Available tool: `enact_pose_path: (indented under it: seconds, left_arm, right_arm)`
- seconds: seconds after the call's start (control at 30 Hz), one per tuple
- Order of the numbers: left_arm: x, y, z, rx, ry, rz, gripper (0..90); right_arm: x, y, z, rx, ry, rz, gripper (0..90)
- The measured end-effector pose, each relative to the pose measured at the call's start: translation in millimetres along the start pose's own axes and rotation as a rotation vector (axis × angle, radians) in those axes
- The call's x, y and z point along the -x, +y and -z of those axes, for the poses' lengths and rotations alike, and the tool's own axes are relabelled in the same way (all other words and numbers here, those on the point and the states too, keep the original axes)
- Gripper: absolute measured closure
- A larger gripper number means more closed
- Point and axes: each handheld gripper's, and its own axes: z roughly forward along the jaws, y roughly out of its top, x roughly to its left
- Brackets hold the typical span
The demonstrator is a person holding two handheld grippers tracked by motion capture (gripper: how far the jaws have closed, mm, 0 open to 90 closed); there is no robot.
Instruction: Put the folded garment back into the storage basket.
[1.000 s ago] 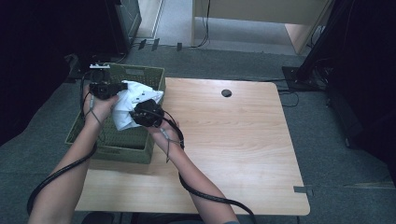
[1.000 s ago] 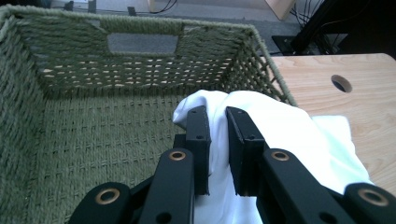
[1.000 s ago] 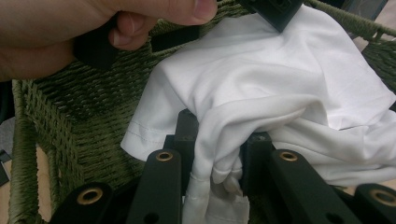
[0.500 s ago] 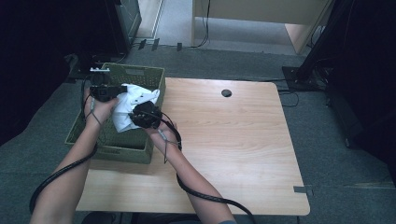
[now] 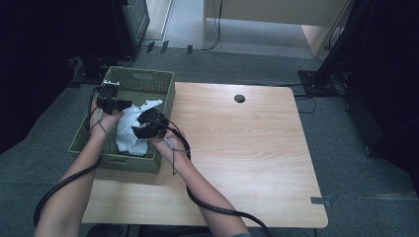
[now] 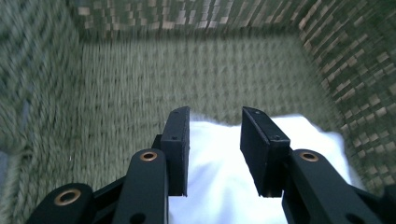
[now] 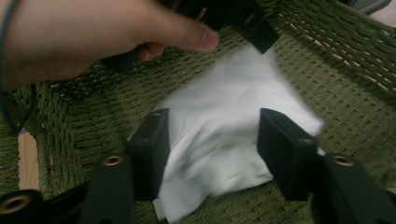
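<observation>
Your white cloth (image 5: 129, 132) lies crumpled inside the green woven basket (image 5: 163, 84) at the left of the high view. Your left gripper (image 6: 215, 140) has just been opening; its jaws stand apart above the cloth, pressing nothing. Your right gripper (image 7: 212, 140) has likewise just spread, the cloth lying loose between its jaws.

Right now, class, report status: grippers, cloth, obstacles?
Left gripper, right gripper: jaws just opened, cloth released. Cloth lies in basket. No obstacles.
</observation>
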Motion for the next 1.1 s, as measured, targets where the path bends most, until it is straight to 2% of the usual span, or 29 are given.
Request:
enact_pose_path:
  seconds: [0.2, 0.33, 0.43, 0.67, 0.83, 0.97, 1.1]
  left_arm:
    - [0.6, 0.8, 2.7, 0.040, -0.016, -0.022, 50.6]
    - [0.0, 0.2, 4.5, 0.050, -0.042, 0.008, 47.3]
    - [0.1, 0.4, 6.7, 0.056, -0.055, 0.027, 46.3]
    - [7.4, -0.8, 14.8, 0.062, -0.070, -0.001, 43.9]
    - [12.4, -5.4, 18.3, 0.050, -0.087, 0.007, 41.6]
    - [17.0, -9.2, 21.4, 0.043, -0.090, 0.014, 39.8]
    - [23.5, -11.4, 24.8, 0.042, -0.085, -0.003, 38.7]
  right_arm:
    - [10.0, -3.8, 10.0, 0.039, 0.008, 0.025, 39.2]
    - [13.4, -8.2, 12.4, 0.067, 0.024, 0.054, 39.2]
    - [16.2, -9.9, 13.9, 0.086, 0.046, 0.051, 39.3]
    - [22.2, -12.6, 18.0, 0.074, 0.066, 0.053, 38.4]
    - [27.7, -16.5, 22.0, 0.070, 0.057, 0.046, 38.0]
    - [30.7, -19.5, 24.7, 0.060, 0.064, 0.063, 36.9]
    - [33.0, -22.1, 27.9, 0.061, 0.062, 0.067, 36.1]
